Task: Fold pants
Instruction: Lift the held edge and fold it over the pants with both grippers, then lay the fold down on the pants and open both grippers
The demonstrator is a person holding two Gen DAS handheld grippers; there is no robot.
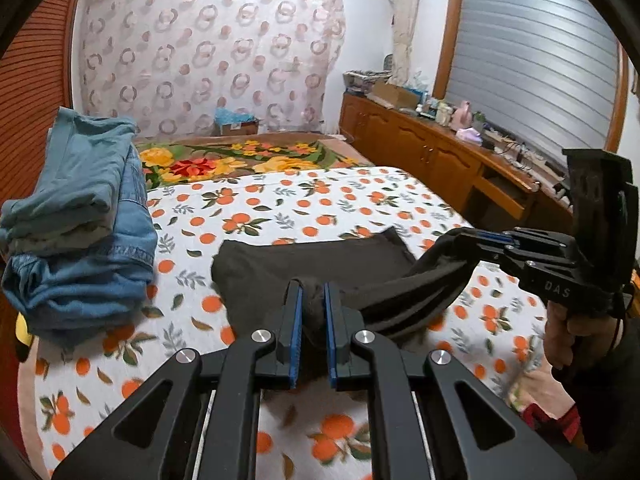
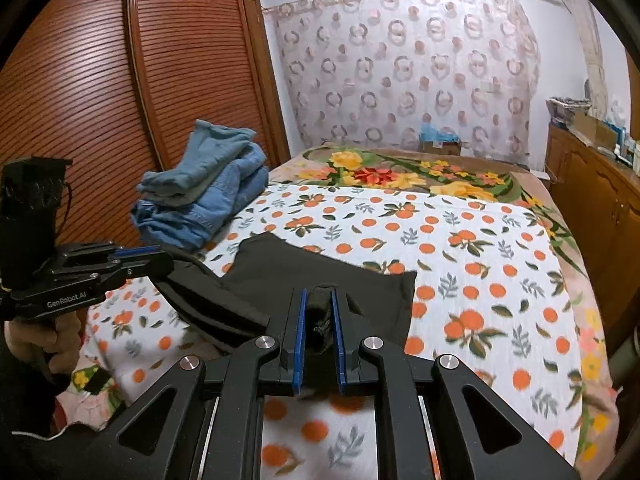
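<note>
Left wrist view: the left gripper point(image 1: 313, 294) reaches forward, clamped on a bunched edge of one pair of black pants point(image 1: 312, 264) that is partly spread on the orange-print bedspread point(image 1: 360, 200). At right, the right gripper point(image 1: 464, 240) grasps the same edge; its fingertips are buried in cloth.

Right wrist view: both grippers pinch the lifted pants edge. One stack of folded blue clothes point(image 2: 204, 188) sits near the wardrobe; how many garments it holds is unclear.

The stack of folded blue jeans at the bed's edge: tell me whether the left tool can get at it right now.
Probably not as things stand. The left tool is shut on the dark pants, as is the right tool. The stack of folded blue jeans lies beside it, with only open orange-print bedspread between.
</note>
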